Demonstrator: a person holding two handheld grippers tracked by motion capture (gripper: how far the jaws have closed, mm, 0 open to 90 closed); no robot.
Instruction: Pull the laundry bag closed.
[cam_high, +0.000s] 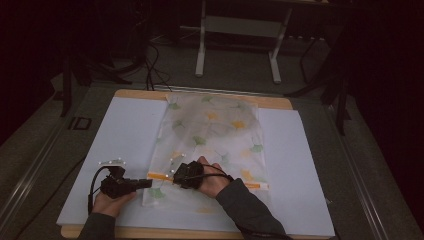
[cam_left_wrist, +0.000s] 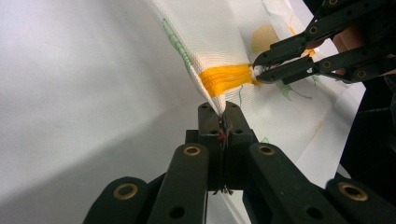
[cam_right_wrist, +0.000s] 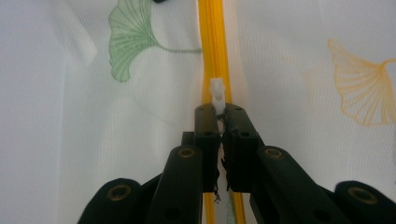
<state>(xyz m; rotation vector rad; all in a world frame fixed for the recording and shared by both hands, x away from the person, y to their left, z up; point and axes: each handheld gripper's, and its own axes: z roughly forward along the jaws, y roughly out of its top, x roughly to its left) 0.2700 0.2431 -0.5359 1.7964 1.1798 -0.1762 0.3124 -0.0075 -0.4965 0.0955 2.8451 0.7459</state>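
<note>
The leaf-printed mesh zipper bag (cam_high: 212, 145) is laid mid-bench (cam_high: 125, 130); its left edge is pinched by the clenched left gripper (cam_left_wrist: 223, 109), the white zipper pull (cam_right_wrist: 217, 91) is clamped by the right gripper (cam_right_wrist: 223, 112), with bare sheet open at both sides

Dim high view, bright soft close-ups

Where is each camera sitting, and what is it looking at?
High view: above the person's side, looking down at the mesh zipper bag; forearms, both hands show.
Left gripper view: rides the left tool, shut on the bag's edge; its black jaws show.
Right gripper view: rides the right tool, shut on the white zipper pull.
All share the orange zipper.
</note>
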